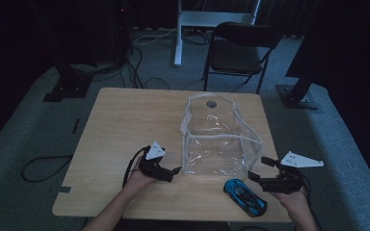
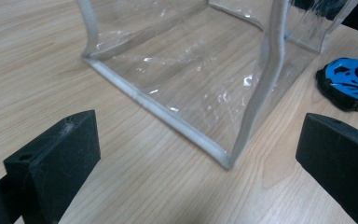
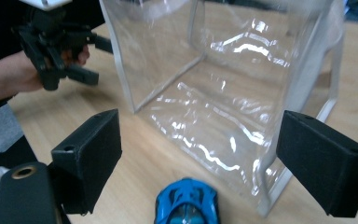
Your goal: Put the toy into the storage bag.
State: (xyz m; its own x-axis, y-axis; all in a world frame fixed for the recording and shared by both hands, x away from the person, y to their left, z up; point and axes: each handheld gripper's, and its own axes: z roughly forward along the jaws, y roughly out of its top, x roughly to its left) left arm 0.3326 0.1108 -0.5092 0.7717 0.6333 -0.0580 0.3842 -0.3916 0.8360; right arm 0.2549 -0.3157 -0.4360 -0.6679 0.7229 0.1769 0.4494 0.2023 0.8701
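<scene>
Both claws are wide open and hold nothing. We keep our left gripper point(image 1: 169, 172) low on the wooden table point(image 1: 125, 120), just beside the near left corner of the clear plastic bag point(image 1: 219, 137). We keep our right gripper point(image 1: 259, 169) on the other side, near the bag's right corner. The blue toy car point(image 1: 244, 194) lies flat on the table between the bag and our right gripper, close to the table's front edge. In the right gripper view the car point(image 3: 186, 205) sits right between the two black jaws, so we think this claw is lined up to pick it up. In the left gripper view the bag's white-trimmed corner point(image 2: 226, 158) sits between the jaws, so we think this claw may be there to hold the bag steady. We were not told the job, so this is only our guess. The bag stands up like a box, and its top looks open. Maybe the car goes inside. The bag is soft and could tip or slide if we bump it. The car is near the edge, so a push could knock it off. There is lots of bare table to the left and behind the bag for moving.
</scene>
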